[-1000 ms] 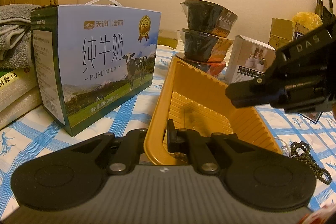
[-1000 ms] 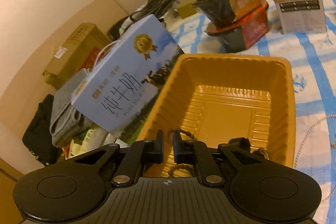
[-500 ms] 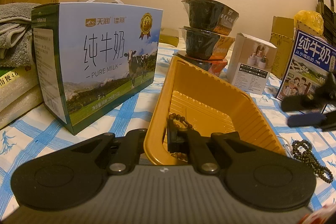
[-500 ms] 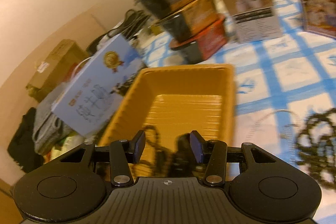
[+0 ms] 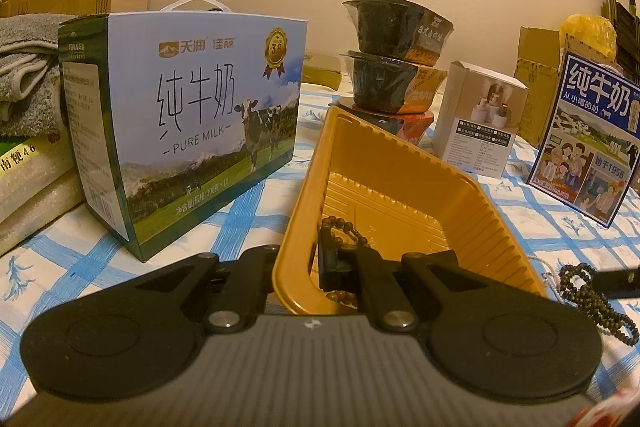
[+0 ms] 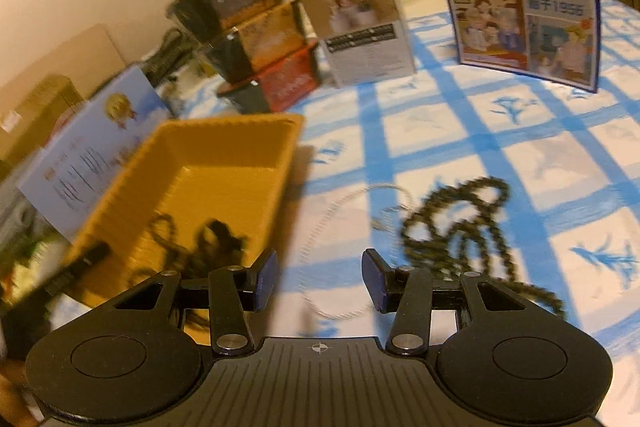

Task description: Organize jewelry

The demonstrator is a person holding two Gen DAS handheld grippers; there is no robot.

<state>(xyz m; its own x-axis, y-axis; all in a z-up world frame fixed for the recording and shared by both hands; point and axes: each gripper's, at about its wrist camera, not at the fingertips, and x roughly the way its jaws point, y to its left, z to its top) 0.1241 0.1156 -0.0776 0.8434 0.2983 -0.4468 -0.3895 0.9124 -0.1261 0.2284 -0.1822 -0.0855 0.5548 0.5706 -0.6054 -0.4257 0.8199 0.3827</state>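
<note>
L gripper [image 5: 320, 263]: pinching tray [image 5: 296, 219] wall. R gripper [image 6: 318, 277]: spread, empty, over thin chain [image 6: 340, 211]. Next: dark beads [image 6: 452, 227], grab, into tray.

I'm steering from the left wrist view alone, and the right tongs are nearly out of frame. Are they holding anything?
Observer: No. The right tongs have just been opening, with nothing between them.
Operator: What's ahead of them?
Observer: A thin pale chain, looped on the checked cloth.
Operator: And the dark beads?
Observer: The dark bead string lies in tangled loops right of that chain, apart from the yellow tray.
</note>
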